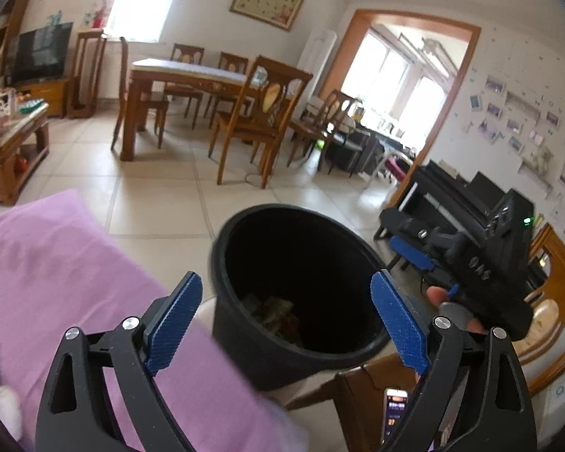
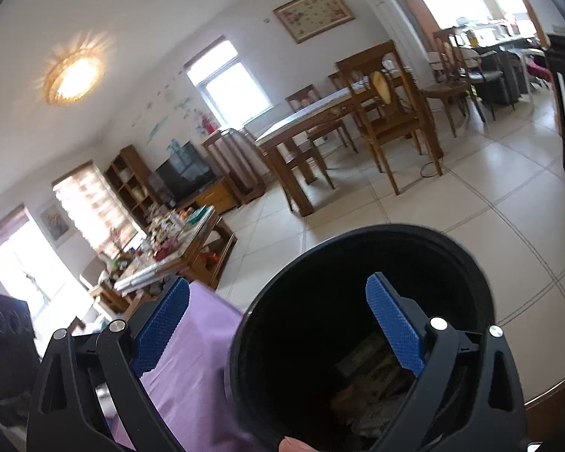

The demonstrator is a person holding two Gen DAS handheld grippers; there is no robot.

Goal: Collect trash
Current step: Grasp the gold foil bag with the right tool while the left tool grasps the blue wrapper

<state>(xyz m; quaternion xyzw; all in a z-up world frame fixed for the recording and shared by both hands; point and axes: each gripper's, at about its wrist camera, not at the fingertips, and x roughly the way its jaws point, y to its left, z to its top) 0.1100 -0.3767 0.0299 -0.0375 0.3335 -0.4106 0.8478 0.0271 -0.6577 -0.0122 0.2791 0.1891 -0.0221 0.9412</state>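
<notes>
The purple cloth (image 1: 75, 282) fills the lower left of the left wrist view and runs right up to the black bin (image 1: 297, 293), which occupies the lower centre. In the right wrist view the bin (image 2: 358, 324) takes up the lower centre and right, its mouth facing the camera.

The bin appears tilted towards both cameras, so its inside is on show. My reading is that it is angled to take drops from above.

Trash (image 1: 278, 314) lies at the bottom of the bin: crumpled paper or wrappers in green and tan, too dark to identify further. The right wrist view shows the same heap of trash (image 2: 373, 388) low in the bin.

The left gripper (image 1: 286, 320) stands wide apart over the bin mouth with nothing between its blue pads; it is released. The right gripper (image 2: 278, 324) is likewise spread and empty, one finger seen against the bin's dark interior, the other over the cloth. Both being empty above the bin suits a drop just completed, in my judgement.

A phone (image 1: 395, 414) with its screen lit sits at the lower right of the left wrist view, on a wooden surface.
</notes>
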